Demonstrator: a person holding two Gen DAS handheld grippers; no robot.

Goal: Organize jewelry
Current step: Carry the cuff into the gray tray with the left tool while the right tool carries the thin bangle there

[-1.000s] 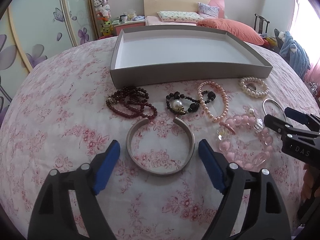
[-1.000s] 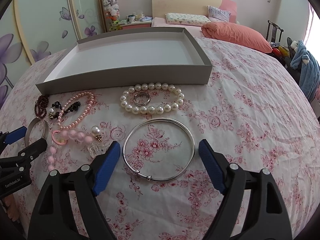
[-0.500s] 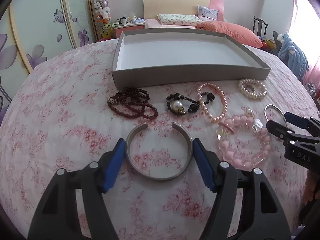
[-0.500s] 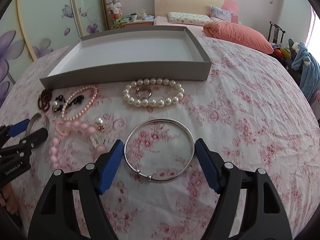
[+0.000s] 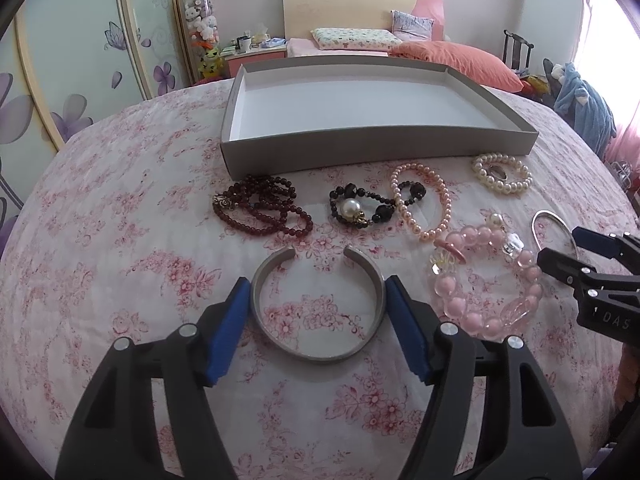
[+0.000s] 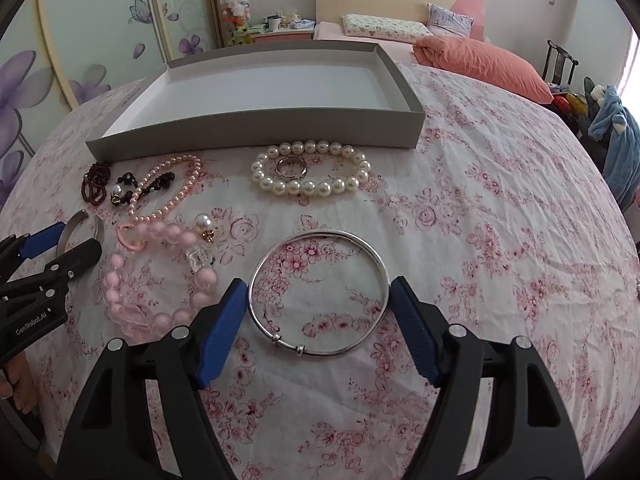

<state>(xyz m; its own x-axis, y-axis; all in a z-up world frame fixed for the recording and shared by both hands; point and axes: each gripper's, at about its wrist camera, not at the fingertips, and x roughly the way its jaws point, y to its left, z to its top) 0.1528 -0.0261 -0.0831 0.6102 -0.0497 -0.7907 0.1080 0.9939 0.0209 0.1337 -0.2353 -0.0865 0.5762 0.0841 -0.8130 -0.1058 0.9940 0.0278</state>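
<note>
In the left wrist view my left gripper (image 5: 318, 286) has its blue pads pressed against both sides of an open silver cuff bracelet (image 5: 320, 356) lying on the floral cloth. In the right wrist view my right gripper (image 6: 320, 286) is closed the same way on a thin round silver bangle (image 6: 328, 233), which also lies flat. Each gripper shows at the edge of the other's view. An empty grey tray (image 5: 380, 146) with a white inside stands behind the jewelry.
Between grippers and tray lie dark red beads (image 5: 262, 210), a black bead bracelet with a pearl (image 5: 360, 208), a pink pearl bracelet (image 5: 424, 204), a white pearl bracelet (image 6: 312, 188) around a ring (image 6: 291, 168), and a chunky pink bead bracelet (image 5: 486, 280).
Both grippers' jaws have narrowed from standing apart from the bracelets to touching them. The cuff and the bangle lie where they were.
</note>
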